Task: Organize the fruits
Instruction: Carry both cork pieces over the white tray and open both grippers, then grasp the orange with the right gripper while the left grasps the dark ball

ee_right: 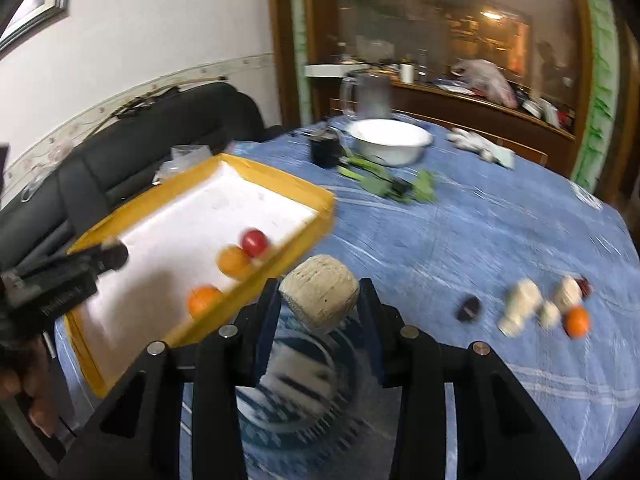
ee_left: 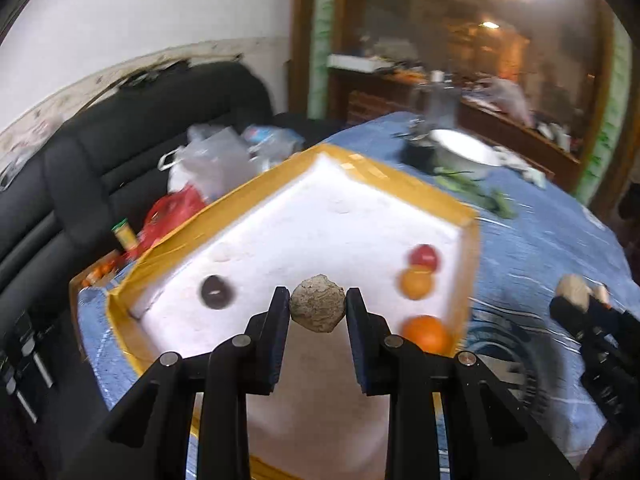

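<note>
My left gripper (ee_left: 318,300) is shut on a rough grey-beige round fruit (ee_left: 317,305), held above a white foam tray with a yellow rim (ee_left: 400,179). The tray holds a dark fruit (ee_left: 217,292), a red fruit (ee_left: 424,256) and two oranges (ee_left: 416,283) (ee_left: 426,334). My right gripper (ee_right: 319,292) is shut on a pale rough fruit (ee_right: 319,298), just right of the tray's rim (ee_right: 280,178) and over a blue patterned plate (ee_right: 296,392). Loose on the cloth lie a dark fruit (ee_right: 469,309), pale pieces (ee_right: 520,306) and an orange (ee_right: 577,322).
A round table with a blue cloth (ee_right: 480,232) carries a white bowl (ee_right: 390,138), a glass jug (ee_right: 372,94), a black cup (ee_right: 326,150) and green leaves (ee_right: 392,184). A black sofa (ee_left: 120,140) with plastic bags (ee_left: 216,164) stands to the left. A hand (ee_right: 24,384) grips the left tool.
</note>
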The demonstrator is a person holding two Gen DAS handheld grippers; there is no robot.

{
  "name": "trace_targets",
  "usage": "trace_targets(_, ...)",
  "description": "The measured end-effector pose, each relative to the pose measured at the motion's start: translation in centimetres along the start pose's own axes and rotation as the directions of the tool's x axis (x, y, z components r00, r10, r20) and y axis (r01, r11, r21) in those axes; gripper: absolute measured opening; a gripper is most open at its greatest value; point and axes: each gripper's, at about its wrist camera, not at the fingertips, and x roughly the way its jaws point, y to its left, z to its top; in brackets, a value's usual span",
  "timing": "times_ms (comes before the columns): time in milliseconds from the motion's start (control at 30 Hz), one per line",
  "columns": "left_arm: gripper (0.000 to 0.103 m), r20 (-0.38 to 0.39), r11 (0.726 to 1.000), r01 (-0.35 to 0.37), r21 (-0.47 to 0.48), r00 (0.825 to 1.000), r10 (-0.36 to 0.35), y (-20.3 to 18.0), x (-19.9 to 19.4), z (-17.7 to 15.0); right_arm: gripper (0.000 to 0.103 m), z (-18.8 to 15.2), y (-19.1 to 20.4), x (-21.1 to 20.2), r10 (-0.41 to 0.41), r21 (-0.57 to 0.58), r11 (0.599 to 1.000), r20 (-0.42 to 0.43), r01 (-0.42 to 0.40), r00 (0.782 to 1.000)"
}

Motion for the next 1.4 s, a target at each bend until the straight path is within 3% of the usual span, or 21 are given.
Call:
trace_targets(167,0.027,-0.064,0.999,-0.037,-0.017,0.997,0.036,1.3,2.1,0.1,0.041,2.7,2.2,3.7,0.055,-0.010,0.998,-0.033,-0.055,0.998)
trace_targets(533,0.027,-0.141,0.998,-0.060,-0.028,0.988,0.056,2.1,4.2,-0.4,0.041,5.9,2.5,12.4,0.039,0.023,0.999,-0.146,-0.036,0.989)
trace_targets(833,0.028,-0.182,0.992,-0.095,-0.081,0.980,0.079,3.1,5.0,-0.4,0.041,6.2,3.0,15.0,0.029,0.004,1.000,-0.198,-0.028,0.980)
trace_targets(967,0.057,-0.198,0.986,-0.105,-0.132,0.977,0.078,3.9,5.1,-0.2,0.045,6.3,3.6,15.4,0.006,-0.038,0.999,-0.228,-0.015,0.974)
trace_targets(1133,0.062,-0.198,0.986,-0.072,-0.153,0.979,0.040,4.3,4.5,0.0,0.066,6.6,3.5,14.1,0.000,-0.046,0.999,-0.201,-0.009,0.980)
trace_targets(1200,0.078,-0.189,0.980,-0.072,-0.186,0.981,0.036,4.7,3.9,0.1,0.069,6.7,3.0,13.0,0.010,-0.028,0.999,-0.183,-0.016,0.983)
trace_targets(1233,0.081,-0.178,0.974,-0.071,-0.215,0.984,0.032,4.9,3.5,0.1,0.072,6.6,2.6,12.3,0.006,-0.020,1.000,-0.173,-0.009,0.985)
trace_targets(1400,0.082,-0.126,0.949,-0.051,-0.310,0.992,0.012,5.6,2.1,0.1,0.081,5.1,-0.5,7.9,0.002,0.051,0.999,-0.122,0.005,0.993)
